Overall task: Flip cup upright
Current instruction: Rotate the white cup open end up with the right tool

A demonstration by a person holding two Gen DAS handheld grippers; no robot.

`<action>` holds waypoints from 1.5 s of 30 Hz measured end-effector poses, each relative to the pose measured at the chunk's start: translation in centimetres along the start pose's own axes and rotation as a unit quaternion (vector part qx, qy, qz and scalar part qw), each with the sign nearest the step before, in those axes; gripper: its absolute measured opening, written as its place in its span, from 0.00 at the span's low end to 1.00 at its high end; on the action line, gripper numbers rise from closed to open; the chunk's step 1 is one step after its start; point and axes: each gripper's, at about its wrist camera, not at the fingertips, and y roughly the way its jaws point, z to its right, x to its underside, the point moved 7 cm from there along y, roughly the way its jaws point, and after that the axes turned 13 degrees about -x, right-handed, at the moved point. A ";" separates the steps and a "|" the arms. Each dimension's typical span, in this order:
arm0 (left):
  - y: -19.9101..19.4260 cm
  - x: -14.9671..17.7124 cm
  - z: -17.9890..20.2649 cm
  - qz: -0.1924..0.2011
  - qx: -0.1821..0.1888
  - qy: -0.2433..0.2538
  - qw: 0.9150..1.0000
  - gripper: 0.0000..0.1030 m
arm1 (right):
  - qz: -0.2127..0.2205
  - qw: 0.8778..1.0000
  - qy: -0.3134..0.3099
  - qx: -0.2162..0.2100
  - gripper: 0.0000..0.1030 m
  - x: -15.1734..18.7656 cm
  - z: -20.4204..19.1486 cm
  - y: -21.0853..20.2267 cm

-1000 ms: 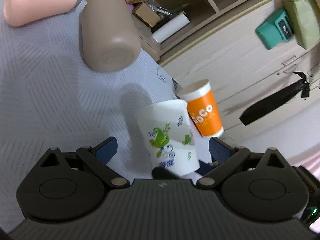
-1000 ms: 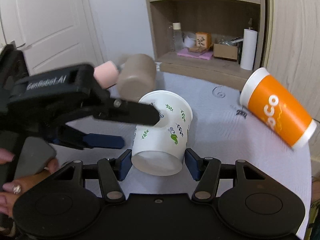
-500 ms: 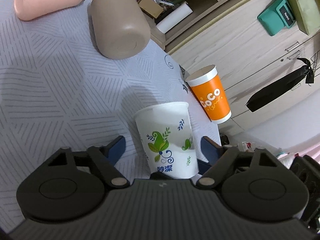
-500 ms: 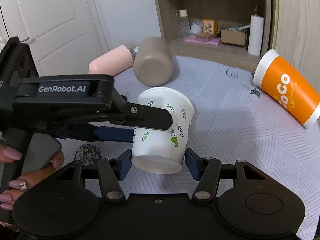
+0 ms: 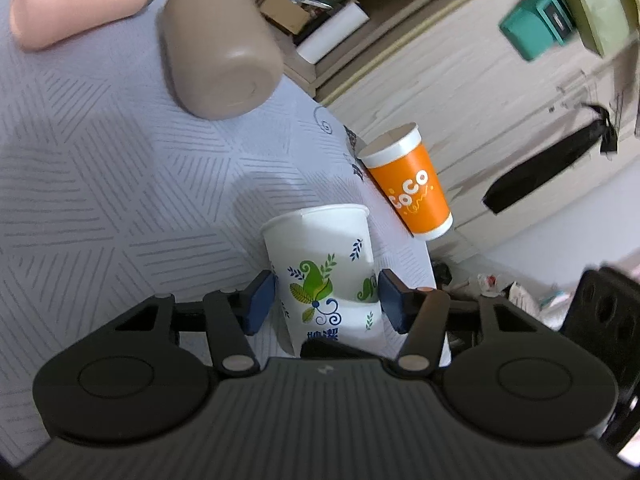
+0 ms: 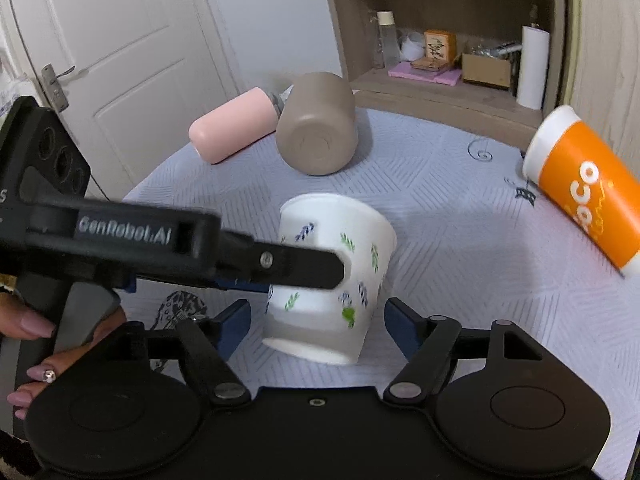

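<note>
A white paper cup with green and blue leaf print (image 5: 326,276) (image 6: 332,280) is held tilted above the table, its open rim pointing away from me. My left gripper (image 5: 326,300) is shut on its lower body, blue pads pressing both sides. My right gripper (image 6: 316,326) is open, its blue pads standing apart from the cup's base on both sides. The left gripper's black finger (image 6: 280,264) crosses the cup in the right wrist view.
An orange "CoCo" cup (image 5: 410,188) (image 6: 584,188) lies near the table's right edge. A taupe tumbler (image 5: 218,48) (image 6: 318,140) and a pink bottle (image 5: 76,0) (image 6: 232,130) lie on their sides at the far end. A patterned grey tablecloth (image 6: 460,240) covers the table; shelves stand behind.
My left gripper has closed onto the white cup. My right gripper has opened and let go of the cup's base.
</note>
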 end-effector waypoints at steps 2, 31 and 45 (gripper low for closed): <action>-0.1 0.0 0.4 0.002 -0.003 0.014 1.000 0.54 | -0.002 1.000 -0.006 0.003 0.75 -0.3 0.1 0.1; -4.1 2.0 4.8 0.134 -0.059 0.205 0.968 0.52 | 0.135 0.957 -0.225 0.126 0.64 1.3 -4.1 -1.8; -3.4 0.6 4.6 0.181 -0.094 0.241 0.949 0.52 | 0.177 0.953 -0.219 0.115 0.64 -0.4 -2.6 0.0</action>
